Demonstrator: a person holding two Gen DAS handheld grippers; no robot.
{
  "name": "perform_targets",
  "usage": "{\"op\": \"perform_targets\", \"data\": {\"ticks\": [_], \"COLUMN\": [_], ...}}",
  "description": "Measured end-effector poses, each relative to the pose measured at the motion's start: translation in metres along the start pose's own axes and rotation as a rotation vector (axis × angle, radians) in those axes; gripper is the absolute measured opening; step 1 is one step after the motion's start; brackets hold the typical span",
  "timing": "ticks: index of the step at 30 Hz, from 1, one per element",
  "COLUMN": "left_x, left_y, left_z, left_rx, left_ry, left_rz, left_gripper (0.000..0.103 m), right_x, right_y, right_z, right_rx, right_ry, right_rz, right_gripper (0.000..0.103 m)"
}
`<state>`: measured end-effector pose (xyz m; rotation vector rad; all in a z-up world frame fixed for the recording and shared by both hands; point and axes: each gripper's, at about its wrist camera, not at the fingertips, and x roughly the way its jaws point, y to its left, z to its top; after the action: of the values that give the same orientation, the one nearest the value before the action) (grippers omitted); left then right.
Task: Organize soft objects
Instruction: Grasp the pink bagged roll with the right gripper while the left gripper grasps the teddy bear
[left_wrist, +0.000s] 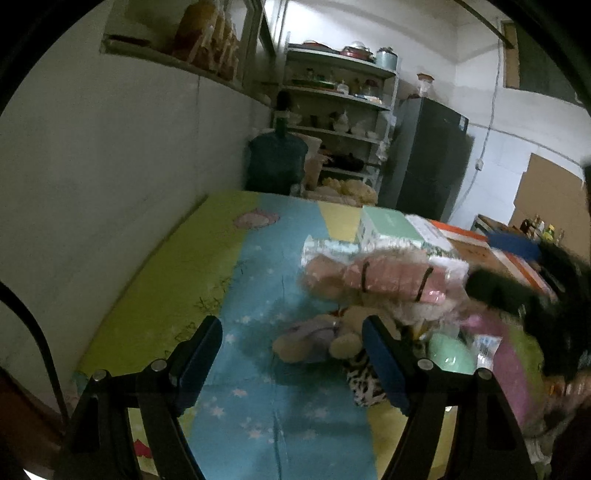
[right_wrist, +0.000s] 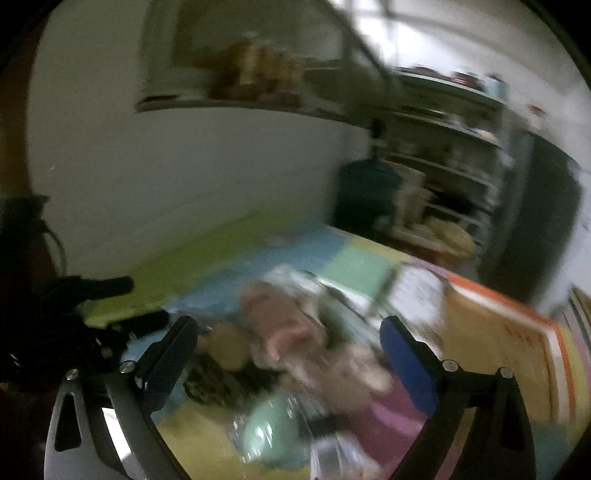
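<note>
A heap of soft toys lies on the colourful play mat (left_wrist: 192, 280). It holds a pink plush in clear wrap (left_wrist: 373, 277), a purple and cream plush (left_wrist: 314, 338), a black-and-white spotted plush (left_wrist: 364, 384) and a mint green wrapped piece (left_wrist: 450, 354). My left gripper (left_wrist: 291, 326) is open just left of the heap, nothing between its fingers. The right gripper (left_wrist: 517, 295) shows as a dark blur over the heap's right side. In the blurred right wrist view my right gripper (right_wrist: 290, 328) stands open above the pink plush (right_wrist: 280, 317) and the mint piece (right_wrist: 269, 428).
A mint green box (left_wrist: 388, 225) and an orange box (left_wrist: 480, 251) sit behind the heap. Beyond the mat are a blue water jug (left_wrist: 277, 162), a shelf rack (left_wrist: 340, 110) and a dark fridge (left_wrist: 428, 155). A white wall (left_wrist: 110, 166) borders the mat's left side.
</note>
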<state>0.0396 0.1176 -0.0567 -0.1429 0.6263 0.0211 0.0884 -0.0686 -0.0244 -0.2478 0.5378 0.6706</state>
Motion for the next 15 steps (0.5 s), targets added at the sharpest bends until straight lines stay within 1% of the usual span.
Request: {"op": "perform_targets", "data": {"ticks": [1, 3, 4, 5, 6, 8, 10, 12, 15], "left_x": [0.002, 0.007, 0.008, 0.010, 0.012, 0.016, 0.020, 0.024, 0.033], "left_y": [0.002, 0.003, 0.004, 0.006, 0.007, 0.009, 0.011, 0.011, 0.008], "left_z": [0.000, -0.001, -0.001, -0.001, -0.001, -0.002, -0.003, -0.003, -0.003], "left_rx": [0.003, 0.005, 0.006, 0.007, 0.008, 0.018, 0.030, 0.041, 0.059], "left_ry": [0.007, 0.018, 0.023, 0.029, 0.034, 0.041, 0.047, 0.056, 0.072], "left_rz": [-0.005, -0.018, -0.025, -0.036, -0.046, -0.055, -0.060, -0.075, -0.097], "left_gripper": [0.078, 0.078, 0.078, 0.078, 0.078, 0.078, 0.078, 0.078, 0.078], "right_x": [0.007, 0.020, 0.029, 0.038, 0.050, 0.068, 0.082, 0.096, 0.110], "right_y": [0.001, 0.003, 0.004, 0.004, 0.004, 0.005, 0.007, 0.007, 0.007], "right_z": [0.007, 0.016, 0.020, 0.023, 0.025, 0.026, 0.023, 0.021, 0.014], "right_rx": [-0.035, -0.083, -0.109, -0.132, -0.152, -0.183, -0.226, -0.263, -0.283], "right_ry": [0.012, 0.039, 0.060, 0.092, 0.129, 0.183, 0.224, 0.273, 0.336], "right_rz": [0.038, 0.083, 0.103, 0.126, 0.148, 0.164, 0.146, 0.109, 0.077], "right_gripper": [0.094, 0.085, 0.075, 0.069, 0.067, 0.067, 0.067, 0.067, 0.066]}}
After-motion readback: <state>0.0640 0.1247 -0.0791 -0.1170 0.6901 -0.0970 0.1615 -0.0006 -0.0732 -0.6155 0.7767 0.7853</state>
